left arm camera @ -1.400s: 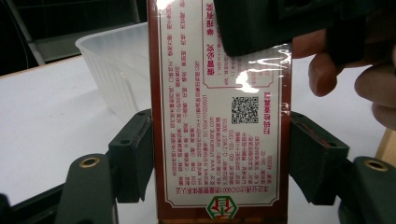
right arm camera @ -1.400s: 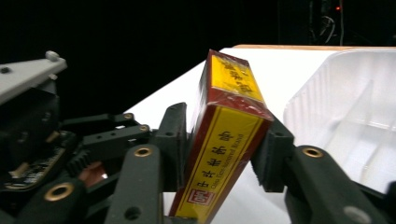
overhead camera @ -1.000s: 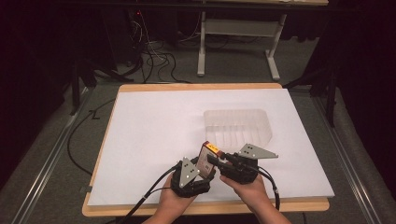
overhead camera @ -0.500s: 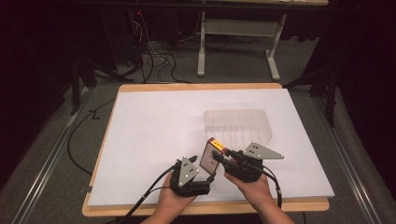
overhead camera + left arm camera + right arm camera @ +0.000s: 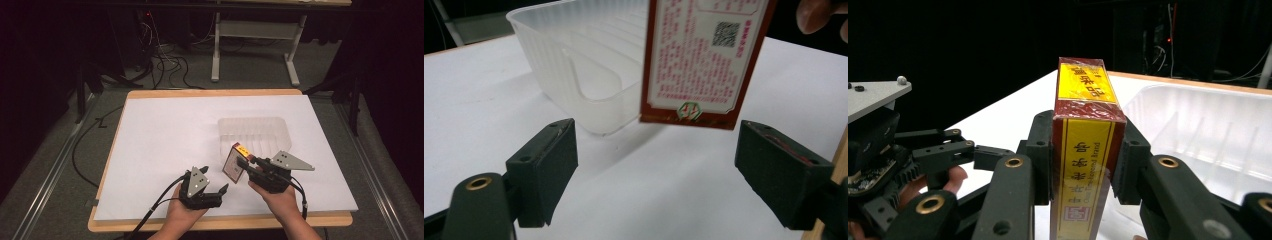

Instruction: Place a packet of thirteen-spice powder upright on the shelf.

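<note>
1. right hand-held gripper (image 5: 1083,165) clamps the red-and-yellow box (image 5: 1087,150) by its narrow sides; the box's bottom end is cut off in the right gripper view.
2. left hand-held gripper (image 5: 656,170), jaws just opened wide, holds nothing.
3. box stands upright, long axis vertical, above the desk (image 5: 165,135) beside the clear tray (image 5: 252,132).
4. yellow face carries chinese characters; back has small red print and a qr code, too fine to read.

White table sheet (image 5: 165,150) brightly lit from overhead, surroundings nearly black. Soft shadow under the tray (image 5: 589,75) just ahead of the left gripper (image 5: 656,170). Near jaws slightly out of focus. Glare on the box (image 5: 1087,150) wrap between the right gripper's jaws.
</note>
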Motion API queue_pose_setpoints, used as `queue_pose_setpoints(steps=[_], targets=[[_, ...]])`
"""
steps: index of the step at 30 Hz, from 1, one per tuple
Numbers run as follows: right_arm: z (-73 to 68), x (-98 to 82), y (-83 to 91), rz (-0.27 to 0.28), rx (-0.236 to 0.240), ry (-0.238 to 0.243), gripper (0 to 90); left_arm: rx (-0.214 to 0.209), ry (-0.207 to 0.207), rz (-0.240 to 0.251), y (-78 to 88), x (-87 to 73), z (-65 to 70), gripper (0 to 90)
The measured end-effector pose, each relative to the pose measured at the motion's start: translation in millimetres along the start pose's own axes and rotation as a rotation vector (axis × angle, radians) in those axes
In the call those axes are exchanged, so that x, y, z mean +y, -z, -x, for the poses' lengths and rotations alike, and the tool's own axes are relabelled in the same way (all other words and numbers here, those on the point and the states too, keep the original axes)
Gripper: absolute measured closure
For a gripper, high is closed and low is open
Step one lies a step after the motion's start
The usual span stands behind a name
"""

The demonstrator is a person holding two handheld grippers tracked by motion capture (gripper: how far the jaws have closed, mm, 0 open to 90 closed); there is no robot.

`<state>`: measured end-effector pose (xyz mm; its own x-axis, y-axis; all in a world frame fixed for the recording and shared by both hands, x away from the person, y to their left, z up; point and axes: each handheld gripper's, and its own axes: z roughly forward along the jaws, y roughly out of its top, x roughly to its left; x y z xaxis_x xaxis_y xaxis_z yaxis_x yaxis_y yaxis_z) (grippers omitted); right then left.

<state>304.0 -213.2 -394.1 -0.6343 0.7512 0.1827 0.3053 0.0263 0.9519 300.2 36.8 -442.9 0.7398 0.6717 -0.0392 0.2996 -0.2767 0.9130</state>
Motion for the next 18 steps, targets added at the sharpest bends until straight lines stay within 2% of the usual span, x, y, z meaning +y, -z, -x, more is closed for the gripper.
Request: queue_pose_setpoints(steps=[6,12,18], targets=[[8.1,0.9,9.2,0.017,-0.028,0.006,68.4,0.019,0.022,-0.004,0.8,-1.8,-10.8,18.5],[14.1,1.8,16.9,0.027,-0.057,0.016,68.4,0.043,0.004,-0.005,5.0,-0.7,-20.1,21.4],[19.1,5.6,23.5,0.044,-0.092,0.030,68.4,0.066,0.008,0.007,10.9,2.0,-29.5,22.0]])
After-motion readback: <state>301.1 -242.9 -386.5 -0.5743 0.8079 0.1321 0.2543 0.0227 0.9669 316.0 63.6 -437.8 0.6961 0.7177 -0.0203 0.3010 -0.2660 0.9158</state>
